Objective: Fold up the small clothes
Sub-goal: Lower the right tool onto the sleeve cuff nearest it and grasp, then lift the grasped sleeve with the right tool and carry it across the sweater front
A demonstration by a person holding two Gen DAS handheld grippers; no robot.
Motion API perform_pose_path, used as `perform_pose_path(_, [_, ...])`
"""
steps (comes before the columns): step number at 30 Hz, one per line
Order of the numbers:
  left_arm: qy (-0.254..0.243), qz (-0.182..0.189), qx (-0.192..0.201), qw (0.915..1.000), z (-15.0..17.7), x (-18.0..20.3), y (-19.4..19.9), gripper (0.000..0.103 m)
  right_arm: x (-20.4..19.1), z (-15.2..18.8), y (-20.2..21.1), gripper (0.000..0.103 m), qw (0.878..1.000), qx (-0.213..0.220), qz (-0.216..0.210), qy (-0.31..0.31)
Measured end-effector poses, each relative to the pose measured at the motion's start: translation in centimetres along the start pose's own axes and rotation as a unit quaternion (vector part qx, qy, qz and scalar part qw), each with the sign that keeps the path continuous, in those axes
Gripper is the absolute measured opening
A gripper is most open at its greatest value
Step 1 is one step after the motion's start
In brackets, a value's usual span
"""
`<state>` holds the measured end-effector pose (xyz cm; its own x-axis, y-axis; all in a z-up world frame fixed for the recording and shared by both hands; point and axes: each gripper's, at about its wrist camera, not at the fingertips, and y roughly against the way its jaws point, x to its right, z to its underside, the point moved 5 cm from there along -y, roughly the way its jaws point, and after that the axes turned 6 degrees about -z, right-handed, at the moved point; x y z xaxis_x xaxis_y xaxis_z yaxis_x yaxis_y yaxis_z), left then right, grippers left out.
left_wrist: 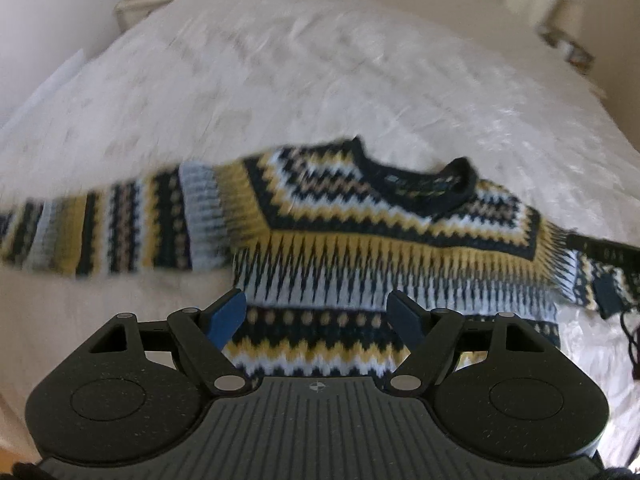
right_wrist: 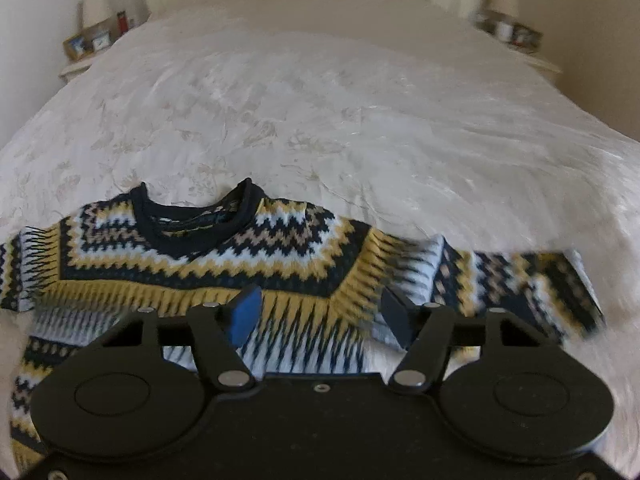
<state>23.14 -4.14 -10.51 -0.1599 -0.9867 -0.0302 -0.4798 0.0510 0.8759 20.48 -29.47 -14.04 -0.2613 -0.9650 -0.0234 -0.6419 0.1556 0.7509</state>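
A small patterned sweater (left_wrist: 360,248) lies flat on the white bed (right_wrist: 320,112), both sleeves out, nothing folded yet.

Left gripper (left_wrist: 318,314) and right gripper (right_wrist: 320,314) hover above it, fingers spread, holding nothing. The thick knit looks soft, floppy and grippy, likely to sag when lifted; I'd pinch a sleeve cuff (right_wrist: 576,280) or shoulder edge, where fabric bunches easily.

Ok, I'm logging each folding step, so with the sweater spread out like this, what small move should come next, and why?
Probably bring the right gripper onto the right sleeve and close, ready to fold it across the body. The sweater lies flat on the bed with both sleeves stretched out, and both grippers, including the left gripper, are open and hold nothing.
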Motion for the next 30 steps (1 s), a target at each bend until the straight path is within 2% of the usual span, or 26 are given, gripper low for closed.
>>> perform_pose_path(4, [0.022, -0.023, -0.022, 0.9993, 0.4, 0.4, -0.7, 0.074, 1.5, -2.1, -4.4, 0.059, 0.999, -0.021, -0.034, 0.019])
perform_pose_path(13, [0.064, -0.057, -0.052, 0.9949, 0.6, 1.0, -1.6, 0.074, 3.4, -4.5, -13.4, 0.059, 0.992, -0.08, -0.051, 0.078])
perform_pose_path(18, [0.074, -0.076, -0.064, 0.9923, 0.6, 0.7, -2.0, 0.073, 3.7, -4.4, -16.0, 0.059, 0.987, -0.102, -0.066, 0.104])
perform_pose_path(22, [0.077, -0.085, -0.071, 0.9908, 0.5, 0.5, -2.5, 0.073, 4.1, -4.1, -16.8, 0.059, 0.985, -0.114, -0.086, 0.101])
perform_pose_path(23, [0.077, -0.086, -0.072, 0.9907, 0.4, 0.6, -2.6, 0.073, 4.2, -4.1, -16.7, 0.057, 0.984, -0.114, -0.095, 0.097])
perform_pose_path(24, [0.076, -0.086, -0.073, 0.9907, 0.3, 0.7, -2.7, 0.073, 4.3, -4.0, -16.5, 0.039, 0.983, -0.114, -0.109, 0.094])
perform_pose_path(25, [0.074, -0.086, -0.073, 0.9909, 0.2, 0.9, -2.9, 0.073, 4.2, -3.9, -16.3, 0.011, 0.981, -0.12, -0.122, 0.091])
perform_pose_path(27, [0.068, -0.085, -0.073, 0.9913, 0.0, 1.4, -3.1, 0.073, 4.1, -4.0, -15.6, 0.01, 0.981, -0.117, -0.116, 0.103])
perform_pose_path(30, [0.062, -0.083, -0.072, 0.992, -0.3, 2.1, -3.3, 0.073, 5.2, -4.2, -14.5, 0.008, 0.985, -0.104, -0.069, 0.117])
